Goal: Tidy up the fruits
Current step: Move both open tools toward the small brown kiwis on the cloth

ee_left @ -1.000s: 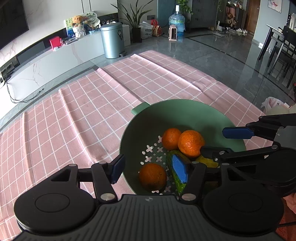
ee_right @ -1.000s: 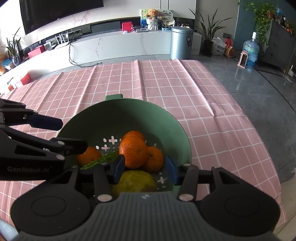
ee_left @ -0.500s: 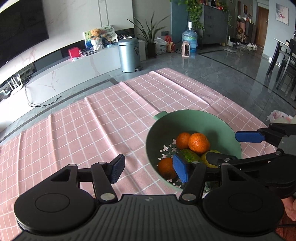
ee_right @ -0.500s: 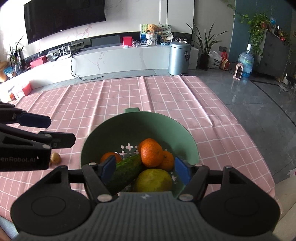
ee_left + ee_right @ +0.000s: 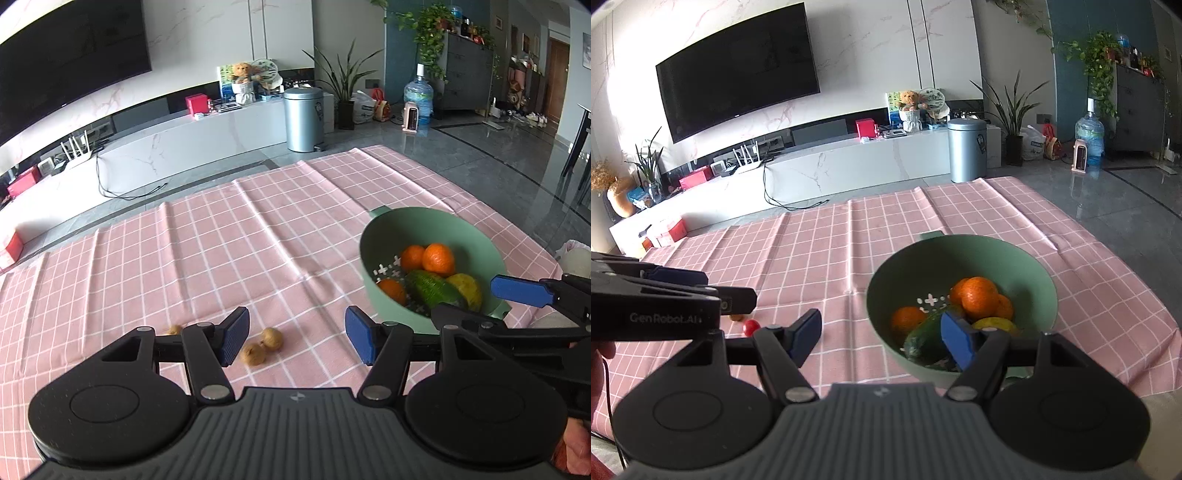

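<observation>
A green bowl (image 5: 436,236) sits on the pink checked tablecloth (image 5: 221,240), near its right edge. Inside are three oranges (image 5: 437,258), a green cucumber (image 5: 432,290) and a yellow fruit (image 5: 467,290). Two small brown fruits (image 5: 262,347) lie on the cloth near the front edge, well apart from the bowl. A tiny red fruit (image 5: 751,326) lies close by. The left gripper (image 5: 295,339) is spread wide with nothing in it. The right gripper (image 5: 881,338) is spread too, and empty, in front of the bowl.
</observation>
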`<state>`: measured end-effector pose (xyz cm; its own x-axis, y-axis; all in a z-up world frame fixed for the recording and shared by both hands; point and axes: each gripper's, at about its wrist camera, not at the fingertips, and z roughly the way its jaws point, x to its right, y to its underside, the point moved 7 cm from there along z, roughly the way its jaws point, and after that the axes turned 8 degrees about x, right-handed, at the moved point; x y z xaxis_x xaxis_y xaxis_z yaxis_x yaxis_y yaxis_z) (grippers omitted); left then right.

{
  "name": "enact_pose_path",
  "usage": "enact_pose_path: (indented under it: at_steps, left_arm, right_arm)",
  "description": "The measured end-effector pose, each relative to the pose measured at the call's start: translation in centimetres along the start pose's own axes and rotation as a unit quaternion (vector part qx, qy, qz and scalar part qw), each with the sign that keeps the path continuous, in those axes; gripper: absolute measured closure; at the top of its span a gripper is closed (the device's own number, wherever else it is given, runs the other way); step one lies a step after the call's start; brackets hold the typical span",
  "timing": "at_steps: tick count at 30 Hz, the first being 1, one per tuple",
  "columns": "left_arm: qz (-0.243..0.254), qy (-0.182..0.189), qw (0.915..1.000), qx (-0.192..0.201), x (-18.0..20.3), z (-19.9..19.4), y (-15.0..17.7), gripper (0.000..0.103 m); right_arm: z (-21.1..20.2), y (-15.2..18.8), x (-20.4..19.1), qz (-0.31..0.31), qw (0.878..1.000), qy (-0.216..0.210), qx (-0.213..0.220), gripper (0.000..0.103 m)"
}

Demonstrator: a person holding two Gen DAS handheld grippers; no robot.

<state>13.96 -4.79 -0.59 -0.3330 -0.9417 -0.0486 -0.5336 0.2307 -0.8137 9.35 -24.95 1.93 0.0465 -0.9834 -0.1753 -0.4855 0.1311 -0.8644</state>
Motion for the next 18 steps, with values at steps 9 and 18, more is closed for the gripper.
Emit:
enact_pose_path:
  at_steps: [9, 18]
  left_arm:
    - [-0.037, -0.012, 0.9992, -0.005, -3.5, -0.7, 3.5, 0.033]
    - [-0.077, -0.016, 0.9969, -0.004, -6.0, 0.2, 5.3, 0.033]
  right_arm:
    - [-0.4, 2.8, -5.0, -0.031, 0.998, -0.049, -0.007, 0.035]
    - [1.3, 4.9, -7.6, -0.056, 0.996, -0.066, -0.033, 0.043]
